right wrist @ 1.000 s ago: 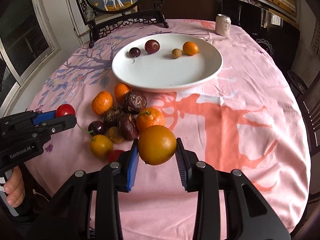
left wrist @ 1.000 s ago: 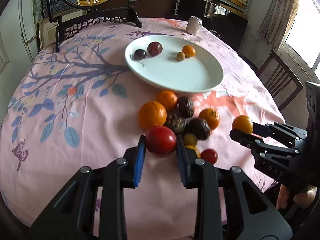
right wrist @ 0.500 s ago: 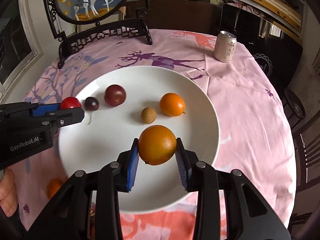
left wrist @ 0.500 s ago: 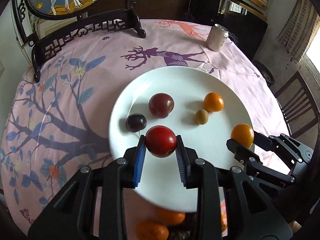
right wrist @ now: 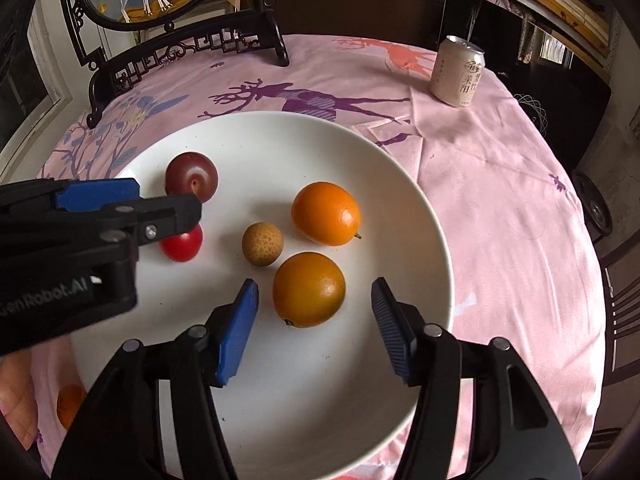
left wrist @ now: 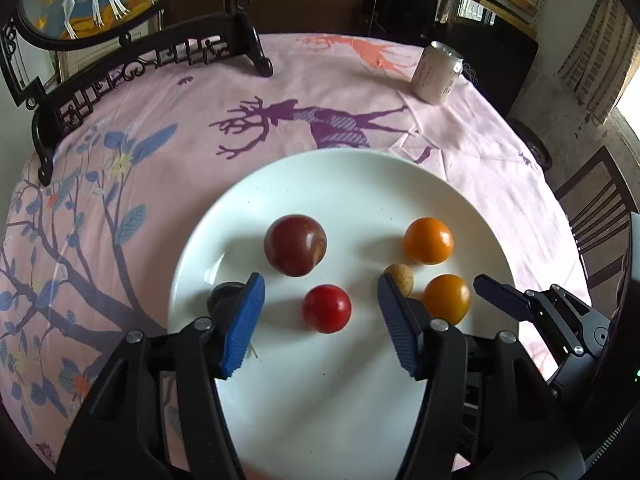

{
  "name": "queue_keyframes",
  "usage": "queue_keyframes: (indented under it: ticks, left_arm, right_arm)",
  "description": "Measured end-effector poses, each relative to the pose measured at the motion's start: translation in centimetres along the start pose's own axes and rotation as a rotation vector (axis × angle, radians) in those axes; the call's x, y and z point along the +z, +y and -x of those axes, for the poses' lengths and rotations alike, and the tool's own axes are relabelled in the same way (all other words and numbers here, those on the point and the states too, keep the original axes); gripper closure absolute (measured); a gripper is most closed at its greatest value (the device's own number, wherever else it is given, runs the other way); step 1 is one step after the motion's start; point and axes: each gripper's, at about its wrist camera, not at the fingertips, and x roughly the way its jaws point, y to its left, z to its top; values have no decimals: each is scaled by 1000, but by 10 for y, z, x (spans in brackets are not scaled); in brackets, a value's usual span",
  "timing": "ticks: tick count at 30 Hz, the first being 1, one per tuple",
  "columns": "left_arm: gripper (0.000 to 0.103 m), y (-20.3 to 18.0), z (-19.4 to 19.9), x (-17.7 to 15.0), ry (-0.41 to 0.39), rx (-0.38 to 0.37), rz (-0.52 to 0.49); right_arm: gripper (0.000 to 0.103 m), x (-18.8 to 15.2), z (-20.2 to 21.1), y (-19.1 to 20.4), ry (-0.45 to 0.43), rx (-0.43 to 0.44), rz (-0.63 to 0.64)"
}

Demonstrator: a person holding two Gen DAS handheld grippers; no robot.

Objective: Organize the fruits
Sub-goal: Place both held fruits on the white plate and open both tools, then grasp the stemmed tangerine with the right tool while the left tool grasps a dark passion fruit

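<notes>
Left wrist: opening left tool (left wrist: 320,320) hides a dark fruit (left wrist: 224,294); red fruit (left wrist: 327,308) released.

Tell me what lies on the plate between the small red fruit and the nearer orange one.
A small tan, rough-skinned fruit, best seen in the right wrist view, lies between the red fruit and the nearer orange fruit on the white plate.

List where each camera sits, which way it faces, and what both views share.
Left wrist: on the left gripper, angled down at the white plate; own open fingers straddle the red fruit.
Right wrist: on the right gripper, angled down; open fingers straddle an orange fruit.
Shared: plate, fruits, can, each other's gripper.
</notes>
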Motion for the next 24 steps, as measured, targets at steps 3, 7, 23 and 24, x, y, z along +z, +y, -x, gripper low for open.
queue_keyframes:
  ticks: [3,7,23,24]
  left_arm:
    - [40,6,43,-13,-66,5,-12]
    - [26,22,104,-61,-174,36,-10]
    - [23,86,118,-209,-83,76,120]
    - [23,88,118,-211,-79,78,122]
  right_arm:
    - [43,-11,35,0,-33,13,4]
    - [36,-52,87,4,-77,61,-22]
    - [26,-152,117,43,-44,60,-23]
    - [26,-156,115,45,-38,57,-15]
